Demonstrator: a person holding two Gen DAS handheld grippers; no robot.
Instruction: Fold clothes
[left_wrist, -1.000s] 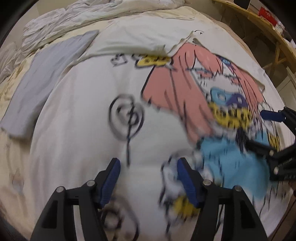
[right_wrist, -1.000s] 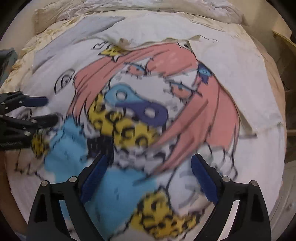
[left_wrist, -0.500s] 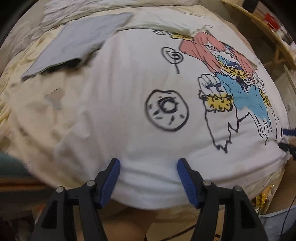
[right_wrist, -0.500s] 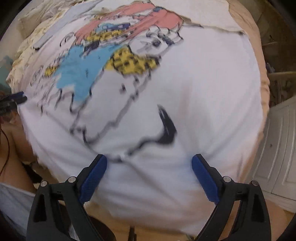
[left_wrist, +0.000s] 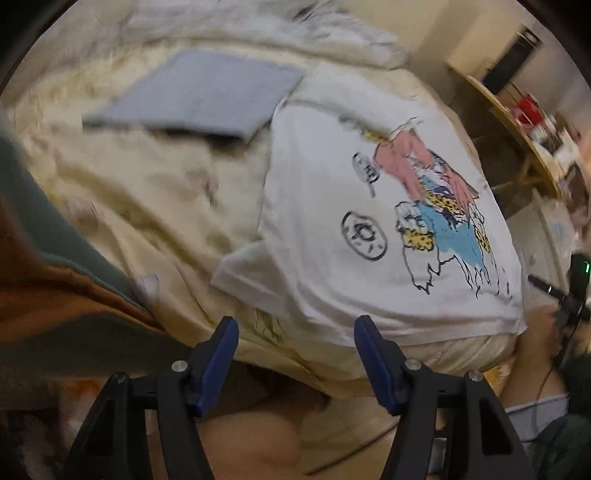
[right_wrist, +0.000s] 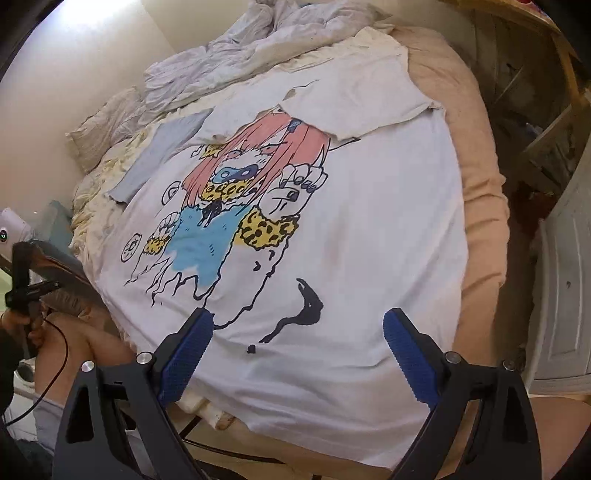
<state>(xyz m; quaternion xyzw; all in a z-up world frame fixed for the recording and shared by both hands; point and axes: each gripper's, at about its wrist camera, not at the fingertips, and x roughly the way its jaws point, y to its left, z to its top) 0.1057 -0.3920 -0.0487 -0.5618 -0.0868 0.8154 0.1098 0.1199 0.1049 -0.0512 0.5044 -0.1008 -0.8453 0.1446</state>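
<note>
Both claws wide, empty, above the near hem of a tee spread flat on the bed.

Tee (right_wrist: 369, 229) lies print-up on the bed (right_wrist: 480, 192), hem at the near edge, top edge already turned down over the print. Left claw (left_wrist: 295, 363) gapes with nothing between its pads, off the tee's near left corner; right claw (right_wrist: 295, 363) gapes too, hovering over the hem, nothing gripped. Folded grey cloth (left_wrist: 199, 92) sits beside the tee's far left. Thin cotton by the look: light, limp, will sag and crease, no breakage risk. Best hold, I'd say: pinch both hem corners, or a side edge, both layers.
</note>
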